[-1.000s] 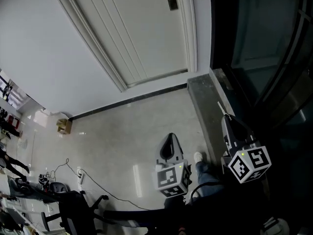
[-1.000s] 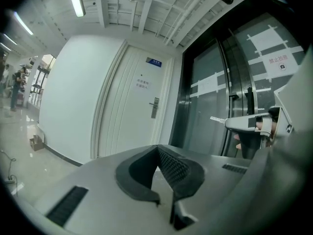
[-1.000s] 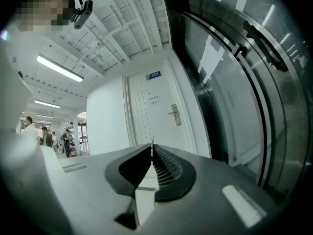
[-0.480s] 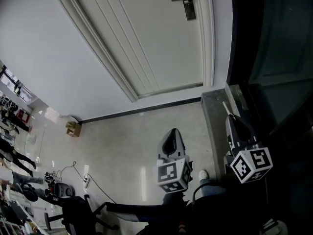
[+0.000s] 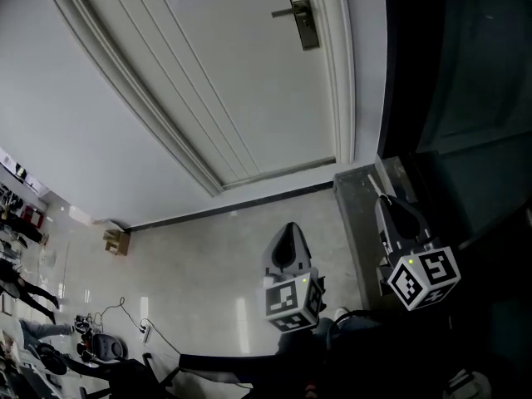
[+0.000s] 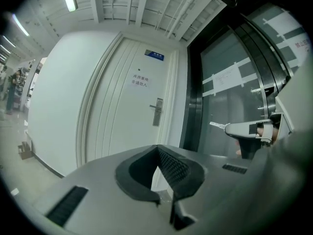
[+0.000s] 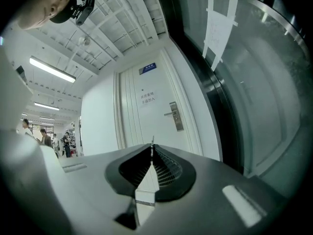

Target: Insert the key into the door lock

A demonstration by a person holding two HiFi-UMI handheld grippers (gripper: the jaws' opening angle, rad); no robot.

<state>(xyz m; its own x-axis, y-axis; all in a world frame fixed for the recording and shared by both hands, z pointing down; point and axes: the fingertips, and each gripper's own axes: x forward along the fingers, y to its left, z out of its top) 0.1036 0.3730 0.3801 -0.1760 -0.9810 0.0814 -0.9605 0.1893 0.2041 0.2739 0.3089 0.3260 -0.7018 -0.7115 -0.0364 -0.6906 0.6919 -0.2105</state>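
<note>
A white door (image 5: 249, 81) fills the upper head view, with its metal lock plate and lever handle (image 5: 301, 11) near the top right. My right gripper (image 5: 384, 202) is shut on a silver key (image 5: 376, 185) that points up toward the door. In the right gripper view the key (image 7: 152, 145) stands edge-on between the jaws of the gripper (image 7: 152, 153), far short of the lock plate (image 7: 174, 115). My left gripper (image 5: 288, 238) hangs lower and to the left, shut with nothing in it (image 6: 157, 151). The left gripper view also shows the key (image 6: 216, 126) and the lock (image 6: 156, 112).
A dark glass partition (image 5: 465, 90) stands right of the door frame, with a grey stone sill (image 5: 353, 214) at its foot. A cardboard box (image 5: 115, 241), floor cables (image 5: 141, 310) and an office chair are at lower left. A paper notice (image 6: 139, 80) hangs on the door.
The head view has tilted up, showing more of the door and its whole lock plate; the baseboard sits lower in frame. Both grippers keep nearly the same place, the key still held.
</note>
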